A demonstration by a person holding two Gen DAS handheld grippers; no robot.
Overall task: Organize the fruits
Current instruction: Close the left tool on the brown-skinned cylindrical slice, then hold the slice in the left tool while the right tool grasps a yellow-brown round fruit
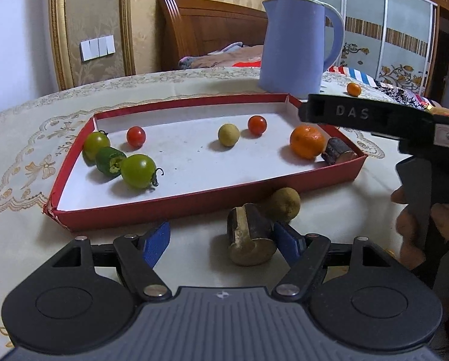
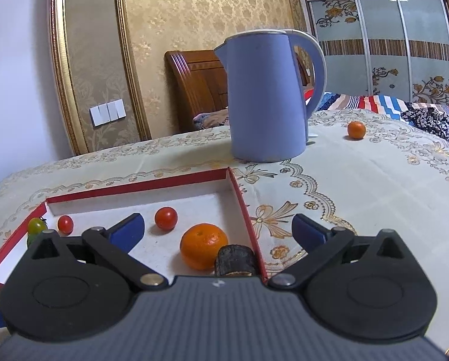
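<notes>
A red tray with a white floor holds green tomatoes, red tomatoes, a yellowish round fruit, an orange and a sugarcane piece. My left gripper is open, low over the cloth in front of the tray; a sugarcane piece lies between its fingers, against the right pad. A brownish round fruit sits behind it. My right gripper is open above the tray's right end, over the orange and cane piece.
A lavender kettle stands behind the tray on the embroidered tablecloth. A small orange lies alone far right on the cloth. A bed and wardrobe stand beyond the table. The right gripper's body crosses the left wrist view.
</notes>
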